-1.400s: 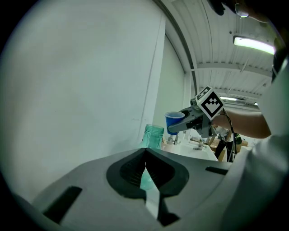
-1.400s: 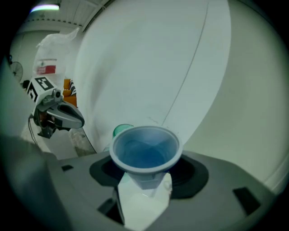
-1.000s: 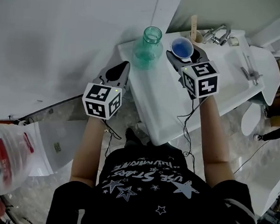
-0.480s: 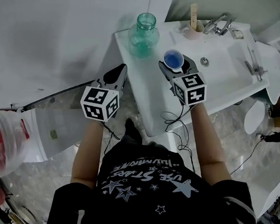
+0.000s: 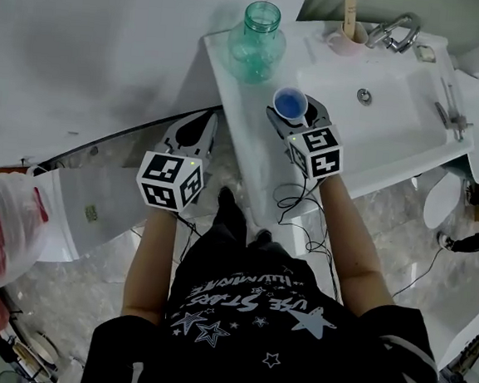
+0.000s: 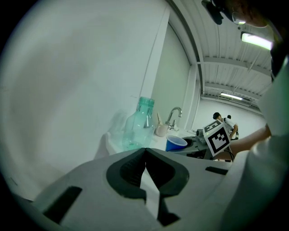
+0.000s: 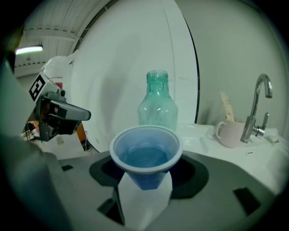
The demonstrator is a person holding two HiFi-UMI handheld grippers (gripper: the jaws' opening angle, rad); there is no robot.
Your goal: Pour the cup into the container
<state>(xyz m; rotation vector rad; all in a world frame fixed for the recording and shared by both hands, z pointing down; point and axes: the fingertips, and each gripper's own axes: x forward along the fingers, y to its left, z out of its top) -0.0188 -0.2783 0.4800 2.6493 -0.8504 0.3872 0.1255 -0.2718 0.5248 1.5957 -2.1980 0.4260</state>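
Observation:
A blue plastic cup with liquid in it stands upright between the jaws of my right gripper, which is shut on it above the white counter. The container, a clear green-tinted glass bottle with an open mouth, stands on the counter's back left corner, beyond the cup. My left gripper hangs off the counter's left edge over the floor, jaws shut and empty.
A sink basin with a chrome tap lies right of the cup. A pink mug holding a stick stands by the tap. A white wall runs along the left. A cable dangles below the right gripper.
The right gripper with the cup has drawn back slightly towards the counter's front edge, away from the tap; the bottle stays put. The left gripper has barely moved.

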